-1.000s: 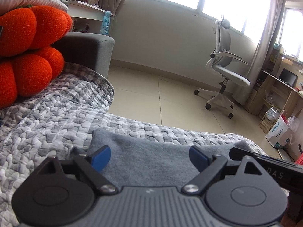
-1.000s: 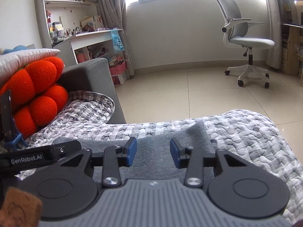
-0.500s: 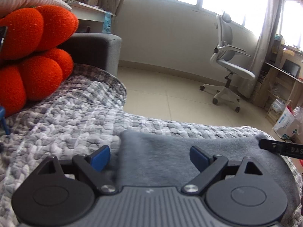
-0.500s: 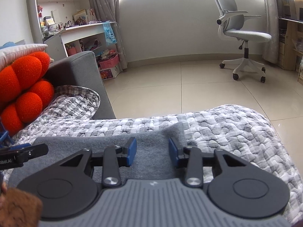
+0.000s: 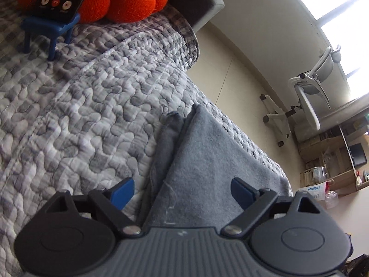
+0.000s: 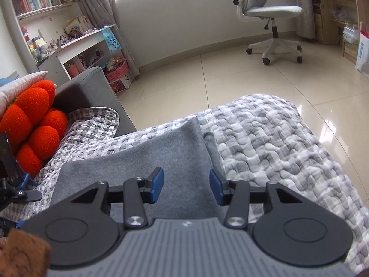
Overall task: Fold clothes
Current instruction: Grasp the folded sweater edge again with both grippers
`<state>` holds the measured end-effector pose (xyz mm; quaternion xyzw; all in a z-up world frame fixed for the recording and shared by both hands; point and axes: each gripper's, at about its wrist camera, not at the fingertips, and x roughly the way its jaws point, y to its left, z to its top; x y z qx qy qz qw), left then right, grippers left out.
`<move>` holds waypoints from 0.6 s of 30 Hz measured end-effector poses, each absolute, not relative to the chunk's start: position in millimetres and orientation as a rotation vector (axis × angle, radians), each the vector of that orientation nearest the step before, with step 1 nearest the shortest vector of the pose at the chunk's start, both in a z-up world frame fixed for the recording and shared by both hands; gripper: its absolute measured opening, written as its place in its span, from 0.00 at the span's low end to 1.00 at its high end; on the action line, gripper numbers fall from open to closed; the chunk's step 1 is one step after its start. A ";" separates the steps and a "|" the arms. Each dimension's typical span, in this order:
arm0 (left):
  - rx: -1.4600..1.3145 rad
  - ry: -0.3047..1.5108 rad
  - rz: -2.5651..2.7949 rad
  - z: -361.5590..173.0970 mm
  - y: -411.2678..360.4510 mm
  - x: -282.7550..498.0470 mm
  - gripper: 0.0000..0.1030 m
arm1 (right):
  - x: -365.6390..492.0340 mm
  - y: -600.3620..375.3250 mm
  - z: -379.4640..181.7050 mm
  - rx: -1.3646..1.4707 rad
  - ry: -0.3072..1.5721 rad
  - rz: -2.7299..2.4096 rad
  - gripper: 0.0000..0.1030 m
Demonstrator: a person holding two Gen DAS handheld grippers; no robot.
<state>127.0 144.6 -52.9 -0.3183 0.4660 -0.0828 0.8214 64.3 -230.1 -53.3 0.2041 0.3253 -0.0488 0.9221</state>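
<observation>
**Jaw state and clearance over the folded cloth**

My left gripper (image 5: 182, 192) stands wide apart, clamped on nothing; its blue pads (image 5: 122, 192) straddle the left edge of the folded grey fleece garment (image 5: 207, 161) at lower centre. My right gripper (image 6: 186, 184) has just been opening; its jaws stand part-way apart above the garment's right edge, pads clear of the cloth. The garment lies flat on the grey-and-white quilted cover (image 5: 80, 115). Open quilt extends left in the left wrist view and right in the right wrist view. The orange knotted cushion (image 6: 34, 124) sits at the left of the right wrist view, well apart.
</observation>
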 end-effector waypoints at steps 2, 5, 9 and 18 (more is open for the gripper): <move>-0.740 1.010 -0.197 -61.5 150.4 124.0 0.88 | 58.3 -234.9 -55.8 0.451 0.685 -0.110 0.47; -0.831 1.027 -0.272 -78.8 155.0 125.0 0.86 | 52.6 -242.0 -61.4 0.491 0.705 -0.122 0.47; -0.891 1.041 -0.326 -93.8 155.0 133.0 0.80 | 48.1 -258.0 -73.2 0.624 0.734 -0.104 0.47; -0.865 1.018 -0.345 -96.7 140.2 151.0 0.79 | 58.8 -251.7 -77.6 0.644 0.688 -0.074 0.47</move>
